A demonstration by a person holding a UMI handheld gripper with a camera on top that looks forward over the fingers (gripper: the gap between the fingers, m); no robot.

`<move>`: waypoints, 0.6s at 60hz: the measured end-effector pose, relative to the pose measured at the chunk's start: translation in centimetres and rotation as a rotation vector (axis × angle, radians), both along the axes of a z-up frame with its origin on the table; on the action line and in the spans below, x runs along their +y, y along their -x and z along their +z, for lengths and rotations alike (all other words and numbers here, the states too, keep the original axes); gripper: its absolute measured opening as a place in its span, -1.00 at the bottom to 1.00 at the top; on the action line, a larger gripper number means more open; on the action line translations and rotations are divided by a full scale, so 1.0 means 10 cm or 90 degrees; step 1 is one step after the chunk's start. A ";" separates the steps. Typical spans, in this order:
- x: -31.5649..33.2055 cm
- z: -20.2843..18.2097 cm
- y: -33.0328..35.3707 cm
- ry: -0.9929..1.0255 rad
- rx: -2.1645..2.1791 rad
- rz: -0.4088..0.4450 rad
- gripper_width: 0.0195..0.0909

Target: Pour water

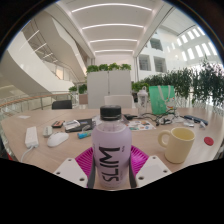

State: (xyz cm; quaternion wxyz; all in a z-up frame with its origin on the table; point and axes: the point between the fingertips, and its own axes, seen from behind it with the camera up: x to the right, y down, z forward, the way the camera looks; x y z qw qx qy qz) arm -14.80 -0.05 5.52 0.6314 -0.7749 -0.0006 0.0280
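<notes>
Bottle (111, 150) pinched upright in claw (111, 160), cream mug (178, 143) just right, tabletop (40, 155) beyond cluttered.

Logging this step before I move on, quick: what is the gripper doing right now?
Gripper: shut on the water bottle, pink pads pressed on both its sides; the yellow mug stands untouched to the right.

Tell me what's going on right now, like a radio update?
Gripper shut on the water bottle, bottle upright, black cap on. Yellow mug standing on the table just right of it, nothing poured yet. Path to mug clear.
</notes>
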 end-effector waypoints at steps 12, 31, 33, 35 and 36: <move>0.11 0.32 0.13 0.071 0.211 0.029 -0.42; 0.47 1.38 -0.87 0.060 1.003 0.007 -0.42; 0.63 1.34 -0.83 0.069 1.074 -0.032 -0.43; 0.61 1.24 -0.91 0.083 1.148 -0.042 -0.43; 0.60 1.19 -0.94 0.089 1.180 -0.045 -0.43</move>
